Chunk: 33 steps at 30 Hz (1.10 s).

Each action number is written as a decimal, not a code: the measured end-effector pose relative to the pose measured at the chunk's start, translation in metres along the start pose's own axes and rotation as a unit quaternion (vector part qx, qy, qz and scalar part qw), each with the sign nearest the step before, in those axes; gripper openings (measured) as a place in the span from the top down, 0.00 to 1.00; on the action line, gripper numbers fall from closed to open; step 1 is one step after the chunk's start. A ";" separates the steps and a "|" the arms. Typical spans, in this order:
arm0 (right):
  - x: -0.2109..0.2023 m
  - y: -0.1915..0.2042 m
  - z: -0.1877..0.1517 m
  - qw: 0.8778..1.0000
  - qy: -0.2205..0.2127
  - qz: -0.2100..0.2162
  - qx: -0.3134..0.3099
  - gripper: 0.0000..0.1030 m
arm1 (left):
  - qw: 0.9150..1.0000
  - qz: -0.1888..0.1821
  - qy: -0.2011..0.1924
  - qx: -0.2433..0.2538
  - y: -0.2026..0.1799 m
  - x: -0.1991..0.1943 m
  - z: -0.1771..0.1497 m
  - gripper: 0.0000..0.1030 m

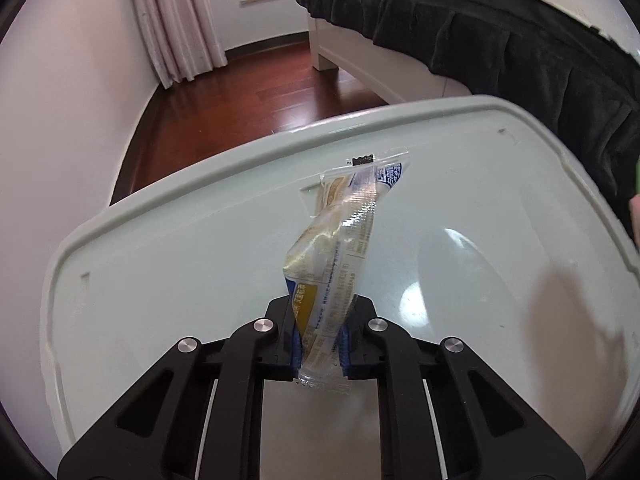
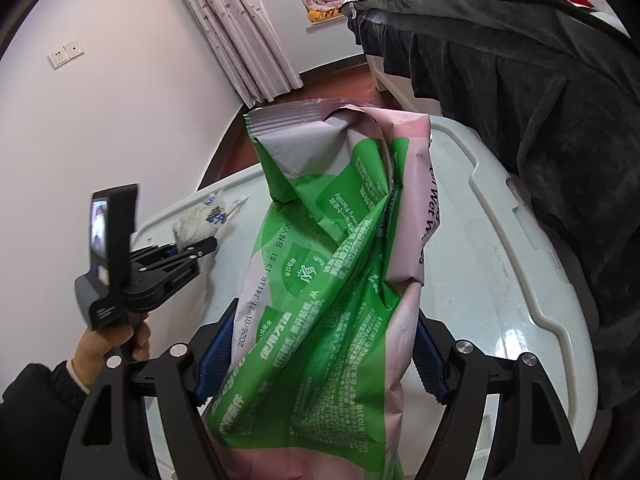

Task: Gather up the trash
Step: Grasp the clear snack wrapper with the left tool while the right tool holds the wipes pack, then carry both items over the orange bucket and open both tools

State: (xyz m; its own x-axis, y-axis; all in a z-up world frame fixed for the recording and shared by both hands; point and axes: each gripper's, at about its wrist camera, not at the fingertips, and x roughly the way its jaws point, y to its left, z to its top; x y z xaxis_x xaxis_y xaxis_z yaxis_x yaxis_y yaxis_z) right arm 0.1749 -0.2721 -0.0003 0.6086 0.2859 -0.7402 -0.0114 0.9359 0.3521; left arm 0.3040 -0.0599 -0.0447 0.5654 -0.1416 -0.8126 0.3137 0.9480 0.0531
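Both jaws are clamped on trash: your left gripper (image 1: 320, 340) pinches a clear snack wrapper (image 1: 340, 248) by one end so it hangs clear of the pale bin lid (image 1: 160, 248), while your right gripper (image 2: 320, 356) squeezes the crumpled green wipes bag (image 2: 332, 280), apparently to carry both off together.

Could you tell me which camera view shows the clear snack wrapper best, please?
The left wrist view: the clear snack wrapper fills the centre, pinched in the left hand-held gripper above the pale lid. The right wrist view shows it only small, crumpled and side-on, beside the green wipes pack.
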 end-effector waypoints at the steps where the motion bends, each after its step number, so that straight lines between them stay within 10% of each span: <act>1: 0.000 0.001 0.000 1.000 0.000 0.001 -0.001 0.27 | 1.000 -0.006 -0.004 -0.008 0.001 -0.009 -0.002 0.88; 17: -0.028 0.024 -0.021 0.994 -0.042 -0.018 -0.095 0.27 | 0.992 0.039 -0.059 -0.107 -0.005 -0.177 -0.086 0.88; 33: -0.121 0.058 -0.120 0.983 -0.069 0.018 -0.168 0.27 | 0.987 0.020 -0.071 -0.140 -0.044 -0.246 -0.187 0.88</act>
State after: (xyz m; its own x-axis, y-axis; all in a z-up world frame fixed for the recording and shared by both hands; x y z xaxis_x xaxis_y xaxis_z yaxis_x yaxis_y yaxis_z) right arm 0.0058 -0.2278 0.0407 0.7044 0.3110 -0.6381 -0.2825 0.9475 0.1499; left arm 0.0083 -0.0134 0.0445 0.6802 -0.1224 -0.7228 0.0774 0.9924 -0.0952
